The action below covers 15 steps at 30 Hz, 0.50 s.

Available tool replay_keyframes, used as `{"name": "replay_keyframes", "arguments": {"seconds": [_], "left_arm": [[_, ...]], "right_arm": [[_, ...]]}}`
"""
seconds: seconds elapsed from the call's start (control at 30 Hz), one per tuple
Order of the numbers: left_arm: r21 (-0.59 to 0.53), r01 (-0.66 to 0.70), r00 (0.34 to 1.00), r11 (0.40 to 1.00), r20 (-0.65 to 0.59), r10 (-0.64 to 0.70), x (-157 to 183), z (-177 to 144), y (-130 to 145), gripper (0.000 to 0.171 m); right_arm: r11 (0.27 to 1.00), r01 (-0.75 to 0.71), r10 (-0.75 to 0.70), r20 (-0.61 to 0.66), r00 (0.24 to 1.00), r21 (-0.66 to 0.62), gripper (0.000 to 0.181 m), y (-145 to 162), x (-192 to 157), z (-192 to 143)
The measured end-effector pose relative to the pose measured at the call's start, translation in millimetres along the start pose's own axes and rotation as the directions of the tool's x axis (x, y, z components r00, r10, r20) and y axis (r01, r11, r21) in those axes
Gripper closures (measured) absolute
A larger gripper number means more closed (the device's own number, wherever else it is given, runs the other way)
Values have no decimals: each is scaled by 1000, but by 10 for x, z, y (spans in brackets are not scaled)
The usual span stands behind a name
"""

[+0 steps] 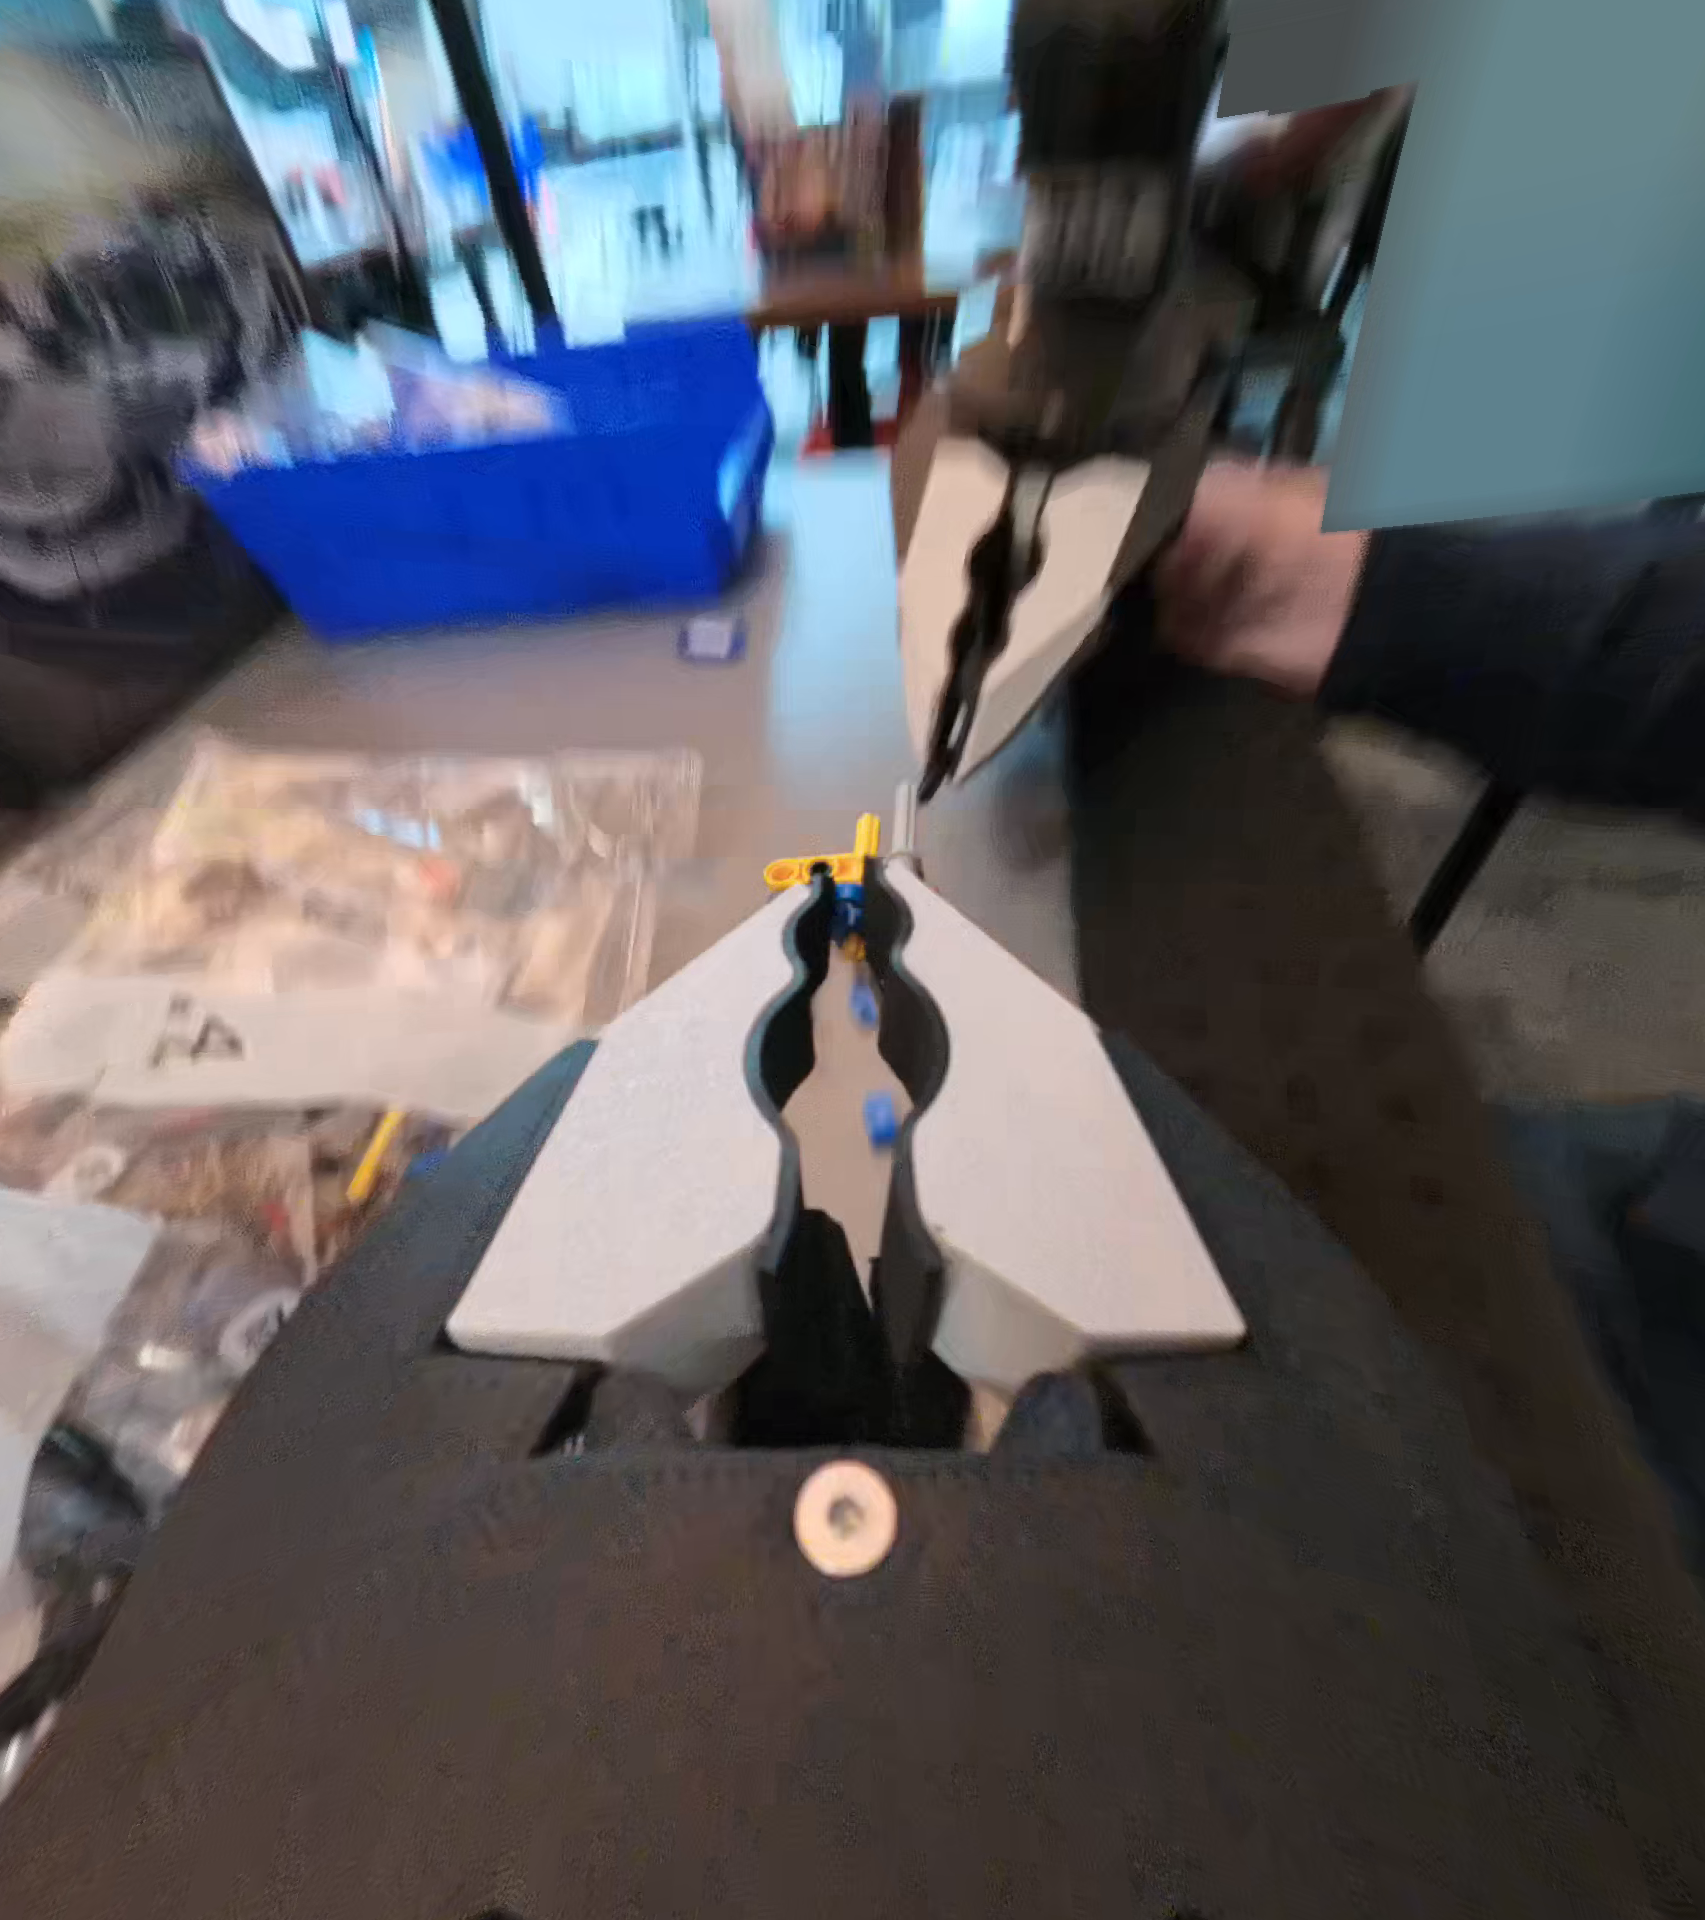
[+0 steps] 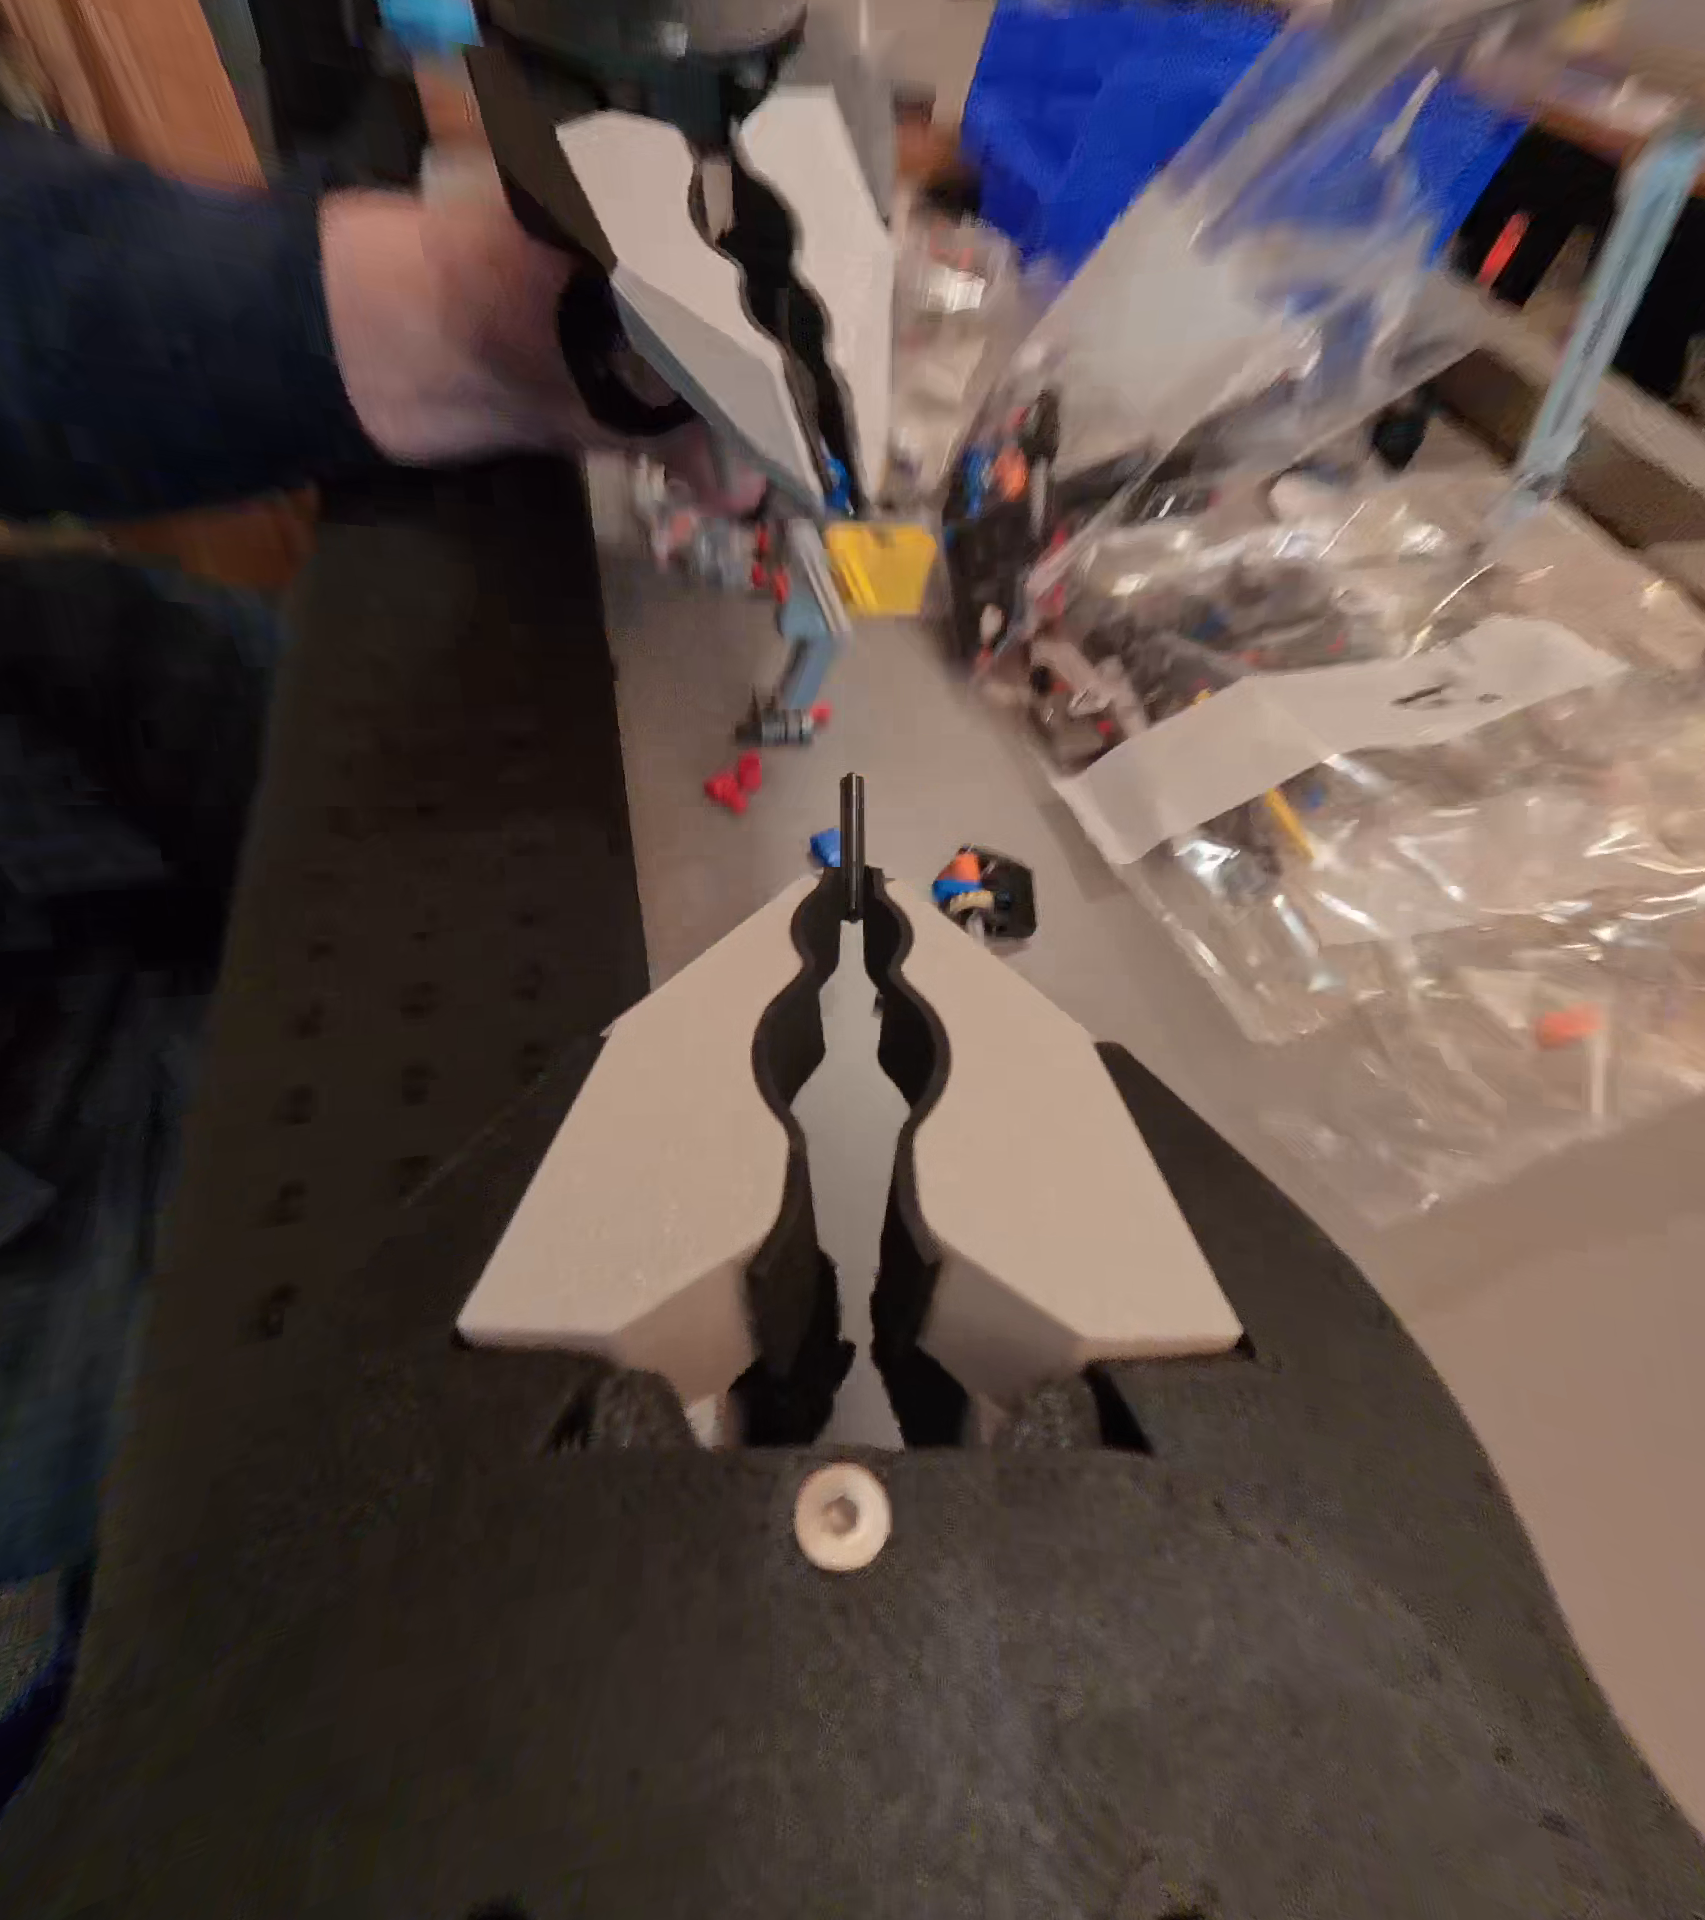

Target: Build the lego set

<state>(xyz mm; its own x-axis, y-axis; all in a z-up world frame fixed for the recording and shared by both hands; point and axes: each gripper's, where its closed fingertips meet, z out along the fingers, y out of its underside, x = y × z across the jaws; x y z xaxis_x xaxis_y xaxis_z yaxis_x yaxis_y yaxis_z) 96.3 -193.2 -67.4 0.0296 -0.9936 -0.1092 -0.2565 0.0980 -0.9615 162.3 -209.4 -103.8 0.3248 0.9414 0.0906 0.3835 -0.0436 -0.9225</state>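
Note:
My left gripper (image 1: 843, 883) is shut on a small yellow and blue lego piece (image 1: 822, 871) and holds it above the grey table (image 1: 827, 644). My right gripper (image 2: 853, 896) is shut on a thin black axle (image 2: 853, 836) that sticks out forward past the tips. In the left wrist view the right gripper (image 1: 931, 784) comes down from the upper right, its tip just right of and close to the yellow piece. In the right wrist view the left gripper (image 2: 837, 488) hangs at the top centre, with a blue bit at its tip.
Clear bags of parts (image 1: 360, 883) (image 2: 1347, 727) cover one side of the table. Loose red pieces (image 2: 734, 784), a blue piece (image 2: 825, 844), a small dark assembly (image 2: 983, 894) and a yellow part (image 2: 879, 566) lie ahead. A blue bin (image 1: 515, 488) stands behind. My hands' fingertips stand some 9 cm from each other.

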Motion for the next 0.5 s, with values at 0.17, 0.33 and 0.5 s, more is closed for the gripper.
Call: {"name": "replay_keyframes", "arguments": {"seconds": [0.17,0.33,0.5], "left_arm": [[-123,-85,996,989,-10,84,116,201,182,166],[-125,-60,998,990,9,61,30,183,213,166],[-171,-154,988,973,1,156,114,298,269,165]], "right_arm": [[986,-22,28,33,999,-166,179,313,-23,197],[966,-23,17,-25,1000,-258,162,470,64,307],[986,-18,10,-50,999,-164,160,268,85,271]]}}
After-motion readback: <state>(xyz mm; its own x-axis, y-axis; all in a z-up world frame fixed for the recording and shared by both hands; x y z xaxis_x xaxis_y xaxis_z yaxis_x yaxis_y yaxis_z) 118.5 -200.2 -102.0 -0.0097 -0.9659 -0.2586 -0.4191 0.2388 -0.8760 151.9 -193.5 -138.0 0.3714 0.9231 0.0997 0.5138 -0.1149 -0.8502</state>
